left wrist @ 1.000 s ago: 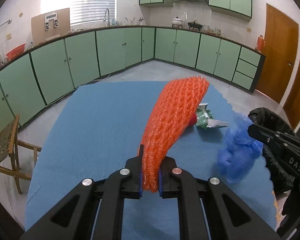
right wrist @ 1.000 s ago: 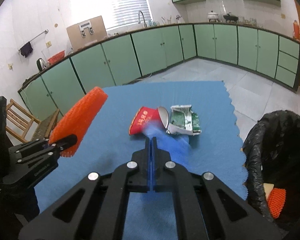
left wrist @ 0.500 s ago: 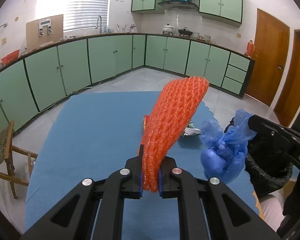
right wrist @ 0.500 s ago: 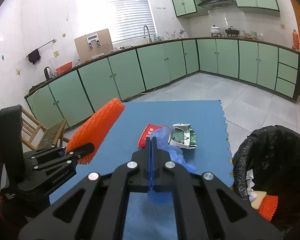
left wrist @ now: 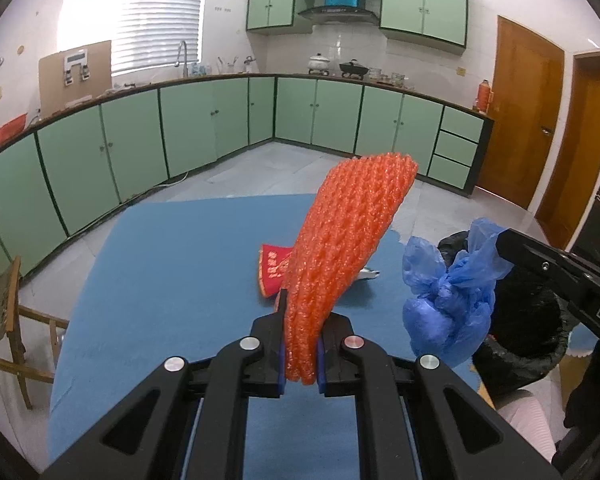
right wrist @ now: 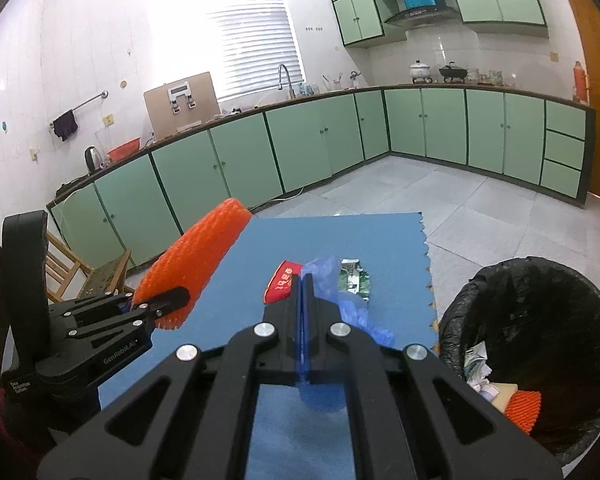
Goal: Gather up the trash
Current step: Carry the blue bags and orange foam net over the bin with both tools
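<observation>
My left gripper [left wrist: 300, 312] is shut on an orange foam net [left wrist: 340, 248] and holds it up above the blue table mat [left wrist: 172, 272]; the net also shows in the right wrist view [right wrist: 192, 264]. My right gripper [right wrist: 303, 280] is shut on a crumpled blue plastic bag [right wrist: 352, 308], which hangs in the air in the left wrist view [left wrist: 448, 304]. A red wrapper [right wrist: 282, 286] and a green-and-white crushed carton [right wrist: 354, 280] lie on the mat. A bin lined with a black bag [right wrist: 540, 320] stands to the right of the table.
The bin holds paper scraps [right wrist: 478, 368] and another orange net [right wrist: 524, 408]. A wooden chair [left wrist: 8, 320] stands left of the table. Green kitchen cabinets [left wrist: 260, 120] line the walls, with wooden doors [left wrist: 528, 120] at the right.
Both grippers have risen higher above the table with their loads. The blue bag now hangs still, closer to the bin, and the bin's inside shows more.
</observation>
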A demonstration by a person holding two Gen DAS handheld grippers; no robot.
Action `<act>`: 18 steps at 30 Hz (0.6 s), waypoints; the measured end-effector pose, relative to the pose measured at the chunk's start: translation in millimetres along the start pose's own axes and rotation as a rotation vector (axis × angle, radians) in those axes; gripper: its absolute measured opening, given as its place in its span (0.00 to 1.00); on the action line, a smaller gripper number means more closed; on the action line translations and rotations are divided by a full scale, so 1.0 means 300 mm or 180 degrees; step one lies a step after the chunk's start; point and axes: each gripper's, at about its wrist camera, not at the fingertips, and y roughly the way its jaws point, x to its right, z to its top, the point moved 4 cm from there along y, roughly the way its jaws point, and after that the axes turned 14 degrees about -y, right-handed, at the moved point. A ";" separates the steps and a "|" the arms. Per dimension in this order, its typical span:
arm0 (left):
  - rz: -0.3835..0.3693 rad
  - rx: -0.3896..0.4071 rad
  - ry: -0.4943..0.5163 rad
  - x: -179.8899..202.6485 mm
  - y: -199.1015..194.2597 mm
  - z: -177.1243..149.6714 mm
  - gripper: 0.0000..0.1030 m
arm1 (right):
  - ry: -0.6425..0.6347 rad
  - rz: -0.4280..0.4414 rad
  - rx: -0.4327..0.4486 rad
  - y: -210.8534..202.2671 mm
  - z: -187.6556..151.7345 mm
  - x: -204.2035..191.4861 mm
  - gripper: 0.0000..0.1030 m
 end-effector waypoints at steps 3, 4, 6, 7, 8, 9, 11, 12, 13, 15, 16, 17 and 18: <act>-0.0047 0.0014 0.0058 0.043 -0.008 0.005 0.10 | 0.0000 -0.0071 -0.0007 -0.023 0.003 0.027 0.00; -0.0071 0.0014 0.0089 0.064 -0.011 0.006 0.10 | 0.0000 -0.0088 -0.0006 -0.029 0.004 0.032 0.00; -0.0108 0.0017 0.0122 0.085 -0.014 0.003 0.10 | -0.0003 -0.0124 0.0004 -0.046 0.004 0.051 0.00; -0.0133 0.0024 0.0147 0.104 -0.017 0.003 0.10 | 0.0000 -0.0147 0.0013 -0.059 0.003 0.066 0.00; -0.0155 0.0031 0.0166 0.119 -0.019 0.007 0.10 | 0.0003 -0.0169 0.0025 -0.071 0.002 0.079 0.00; -0.0175 0.0039 0.0182 0.133 -0.020 0.010 0.10 | 0.0006 -0.0194 0.0040 -0.086 0.001 0.093 0.00; -0.0231 0.0055 0.0222 0.173 -0.024 0.015 0.10 | 0.0009 -0.0241 0.0059 -0.112 -0.001 0.117 0.00; -0.0261 0.0064 0.0248 0.192 -0.026 0.016 0.10 | 0.0012 -0.0271 0.0074 -0.127 -0.002 0.132 0.00; -0.0282 0.0072 0.0266 0.208 -0.027 0.015 0.10 | 0.0018 -0.0296 0.0083 -0.137 0.000 0.145 0.00; -0.0346 0.0075 0.0312 0.252 -0.024 0.014 0.10 | 0.0032 -0.0351 0.0102 -0.160 -0.003 0.174 0.00; -0.0371 0.0070 0.0327 0.269 -0.020 0.017 0.10 | 0.0042 -0.0386 0.0112 -0.174 -0.006 0.193 0.00; -0.0399 0.0064 0.0347 0.288 -0.016 0.016 0.10 | 0.0053 -0.0420 0.0120 -0.188 -0.010 0.213 0.00; -0.0436 0.0054 0.0380 0.313 -0.010 0.012 0.10 | 0.0059 -0.0446 0.0124 -0.197 -0.013 0.226 0.00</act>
